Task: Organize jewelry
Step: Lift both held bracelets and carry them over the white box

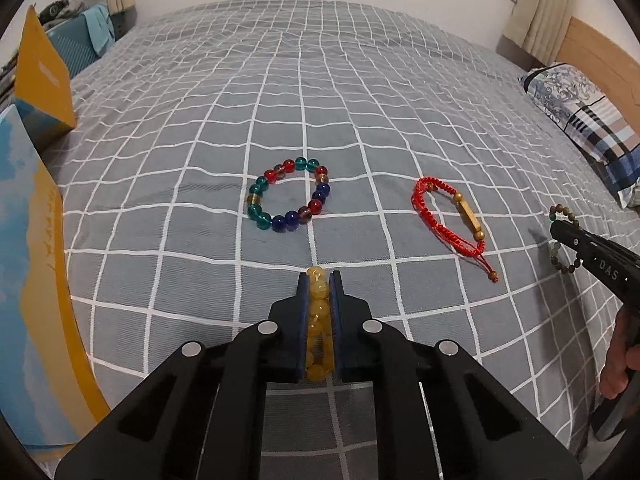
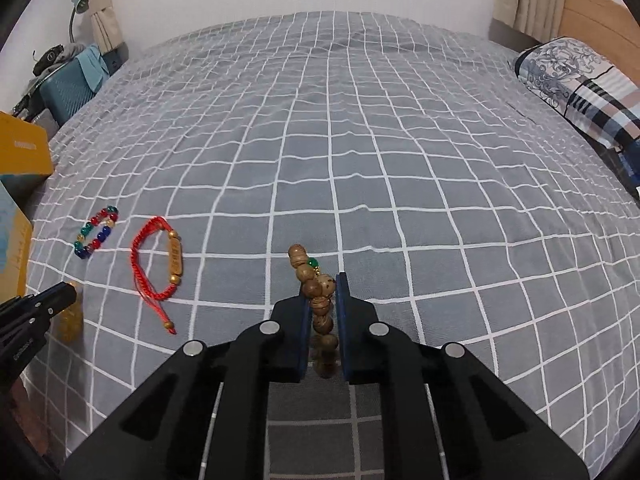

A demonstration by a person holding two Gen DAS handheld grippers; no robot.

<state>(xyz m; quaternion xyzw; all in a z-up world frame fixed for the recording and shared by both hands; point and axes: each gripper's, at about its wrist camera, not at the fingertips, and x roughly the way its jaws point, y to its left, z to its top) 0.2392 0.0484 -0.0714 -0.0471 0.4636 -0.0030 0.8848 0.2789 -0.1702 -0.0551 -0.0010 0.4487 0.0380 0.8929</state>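
Item one, the yellow bead bracelet (image 1: pixel 319 320): I have it pinched between the jaws of my left gripper (image 1: pixel 319 280), which are closed tight on the beads, the strand running back along the blue pads with one bead poking out past the tips. Item two, the brown wooden bead bracelet (image 2: pixel 320 304): my right gripper (image 2: pixel 323 280) is clamped on it the same way, jaws drawn in against the beads, a loop with one green bead sticking up beyond the tips on the left side. In the left wrist view that bracelet hangs from the right gripper's tip at the right edge, clear of the cover as far as I can tell, with part of a hand (image 1: pixel 622 356) on the handle below. Item three, the glass bead bracelet (image 1: pixel 289 194) in red, blue and teal: lying flat in an open ring on the bedspread (image 1: pixel 360 100), beyond my left gripper. Item four, the red cord bracelet (image 1: pixel 450 220) with a gold bar: flat on the cover to the right of the glass one, well apart from it, its tail trailing toward me. Surroundings: grey bedspread with white grid lines; yellow and blue boxes (image 1: pixel 44 80) along the left side; a patterned pillow (image 1: pixel 592 120) at the far right against a wooden headboard (image 1: pixel 600 48).
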